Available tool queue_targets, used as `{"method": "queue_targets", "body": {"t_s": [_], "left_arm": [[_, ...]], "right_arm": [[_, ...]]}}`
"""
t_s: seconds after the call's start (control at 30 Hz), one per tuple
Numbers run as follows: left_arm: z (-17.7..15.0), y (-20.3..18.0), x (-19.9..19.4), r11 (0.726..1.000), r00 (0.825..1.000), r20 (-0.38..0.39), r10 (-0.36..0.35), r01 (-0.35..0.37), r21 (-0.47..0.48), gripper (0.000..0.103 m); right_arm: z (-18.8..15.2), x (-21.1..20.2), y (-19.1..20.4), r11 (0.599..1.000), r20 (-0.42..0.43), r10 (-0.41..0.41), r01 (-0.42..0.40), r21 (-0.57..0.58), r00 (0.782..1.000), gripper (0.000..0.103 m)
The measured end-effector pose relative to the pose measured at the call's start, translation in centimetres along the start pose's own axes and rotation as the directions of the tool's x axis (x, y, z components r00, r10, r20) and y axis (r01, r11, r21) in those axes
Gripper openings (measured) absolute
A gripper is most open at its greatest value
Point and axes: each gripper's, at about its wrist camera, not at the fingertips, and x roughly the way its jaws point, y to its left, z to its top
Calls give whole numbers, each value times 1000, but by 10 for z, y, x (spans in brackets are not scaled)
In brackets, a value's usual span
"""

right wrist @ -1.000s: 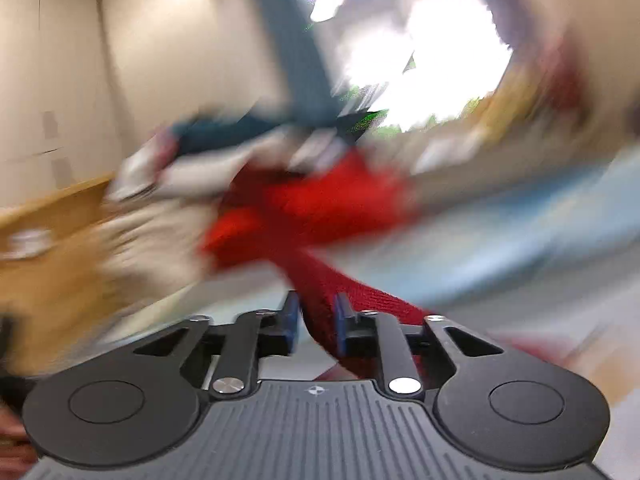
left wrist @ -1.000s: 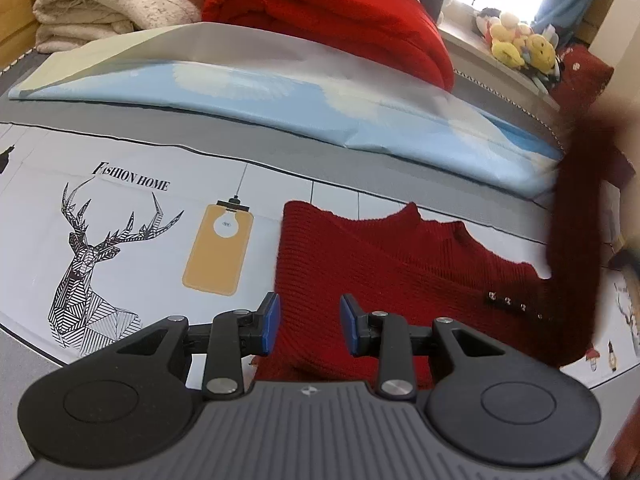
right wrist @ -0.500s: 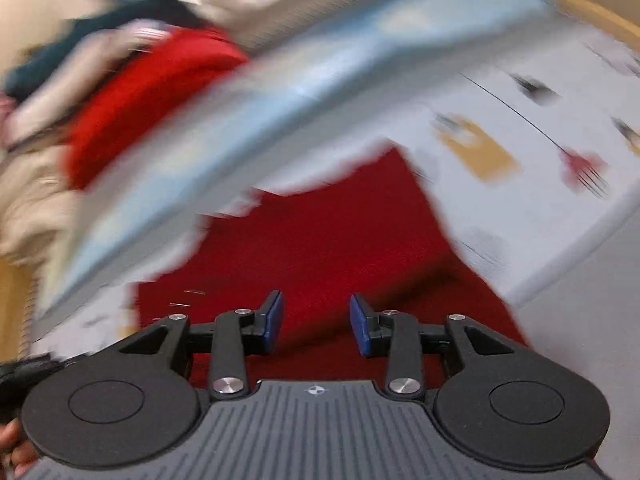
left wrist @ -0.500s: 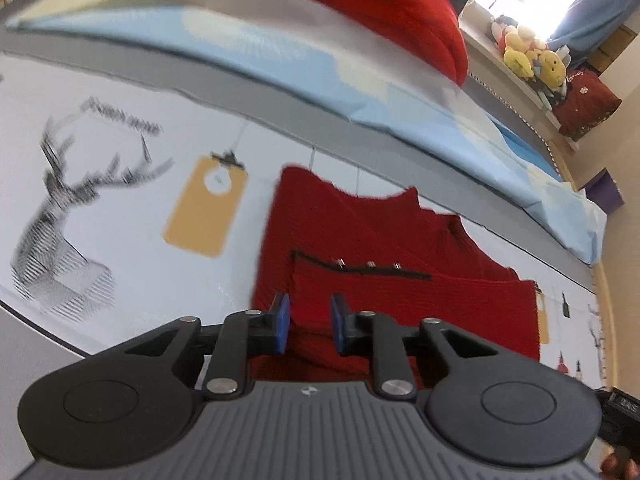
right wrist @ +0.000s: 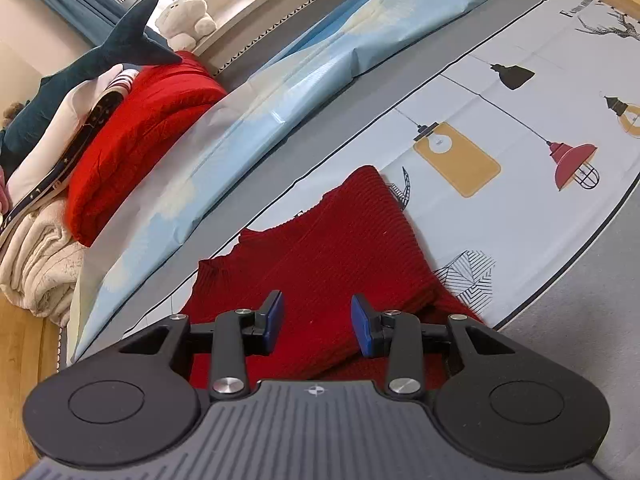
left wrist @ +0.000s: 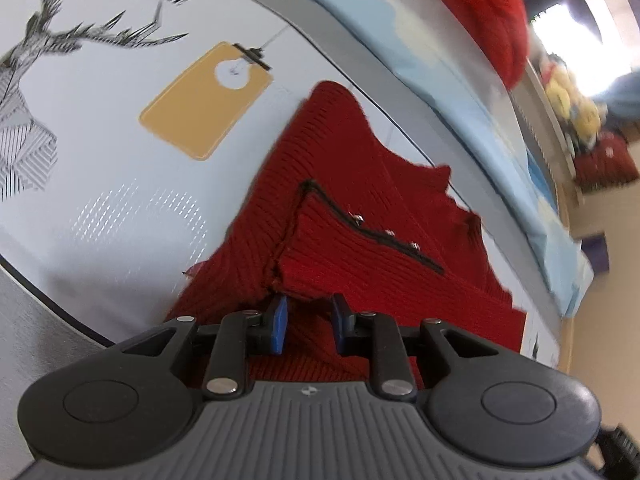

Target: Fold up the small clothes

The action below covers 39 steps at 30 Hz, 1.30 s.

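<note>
A small dark red knitted sweater (left wrist: 360,240) lies on the printed white mat (left wrist: 120,184). Its sleeve (left wrist: 372,264), with a black-trimmed cuff and small metal studs, is folded across the body. My left gripper (left wrist: 307,322) hovers over the sweater's near edge; its jaws stand part open with a fold of knit between the blue pads, and I cannot tell whether they pinch it. In the right wrist view the sweater (right wrist: 332,240) lies flat, and my right gripper (right wrist: 317,326) is open and empty just above its near part.
A light blue sheet (right wrist: 280,92) lies folded along the far side of the mat. Behind it are a red blanket (right wrist: 132,132), a cream blanket (right wrist: 36,264) and a plush shark (right wrist: 100,52). Plush toys (left wrist: 568,100) sit on a ledge. Wooden floor (right wrist: 24,360) shows at the left.
The right gripper has let go of the sleeve, which now lies folded over the sweater's body, and has opened wide. The left gripper has moved down close to the sweater's near edge.
</note>
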Motion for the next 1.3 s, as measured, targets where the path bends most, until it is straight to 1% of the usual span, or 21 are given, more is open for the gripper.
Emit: {"method": "queue_targets", "body": {"t_s": [0.13,0.23,0.3,0.33,0.37,0.47,0.53,0.6,0.63,0.67,0.73,0.83,0.9,0.97,1.0,1.03,1.07,1.13,1.2,1.27,1.3], "left_arm": [[5,4,-3,999,999,53,-10,13,-50,28],[6,5,-2,997,998,64,-1,6,-75,26],[7,-1,-3,999,996,84,13,-10,-32,11],[6,-4,-8,1000,994,106,18,-18,-2,8],[6,-9,-17,999,987,157,29,-34,25,8],[4,-29,-44,993,961,276,9,-42,114,8],[3,-37,-54,982,948,316,25,-82,169,8],[4,-37,-47,973,956,282,79,-136,186,12],[5,-35,-44,966,953,274,128,-182,183,12],[5,-35,-45,957,940,296,169,-228,179,12],[6,-38,-50,950,929,333,160,-236,203,12],[5,-45,-51,956,948,310,68,-151,253,12],[3,-44,-42,957,964,263,48,-120,266,12],[2,-39,-26,961,978,197,67,-116,252,13],[2,-35,-16,961,983,149,104,-138,241,13],[2,-30,-7,958,982,107,155,-175,227,14],[1,-24,-3,959,980,90,176,-192,207,19],[3,-25,-7,958,978,113,173,-193,210,19],[3,-36,-18,942,972,170,162,-204,265,19],[3,-44,-24,934,970,201,134,-191,301,19],[1,-46,-23,936,972,200,120,-178,305,19]], "right_arm": [[-2,-1,-1,1000,-7,-3,3,2,1000,40],[-3,1,-2,1000,-6,-11,11,2,1000,40],[-2,3,-4,1000,-3,-23,23,8,1000,40],[-2,4,-5,1000,-1,-29,29,12,1000,40],[-2,5,-5,999,1,-37,37,15,999,40],[-5,12,-4,998,-1,-54,54,10,999,40],[-6,18,-4,998,-7,-58,58,12,998,40],[-7,26,-5,998,-16,-64,65,20,998,40],[-7,31,-6,997,-22,-71,71,23,997,40],[-8,35,-8,996,-28,-80,80,27,996,40],[-8,44,-13,994,-39,-99,101,41,994,40],[-8,54,-21,991,-49,-111,114,72,993,40],[-7,59,-26,989,-45,-114,117,88,992,40],[-6,65,-31,987,-52,-121,126,99,991,40],[-6,68,-33,986,-62,-123,129,103,990,40],[-6,71,-36,986,-78,-121,129,108,990,40],[-7,75,-40,984,-94,-126,136,115,988,40],[-8,78,-46,975,-111,-168,182,126,979,40],[-8,74,-44,972,-98,-202,212,105,974,40],[-6,63,-26,976,-5,-218,218,-4,976,40],[-5,59,-17,979,47,-192,194,-59,980,40]]}}
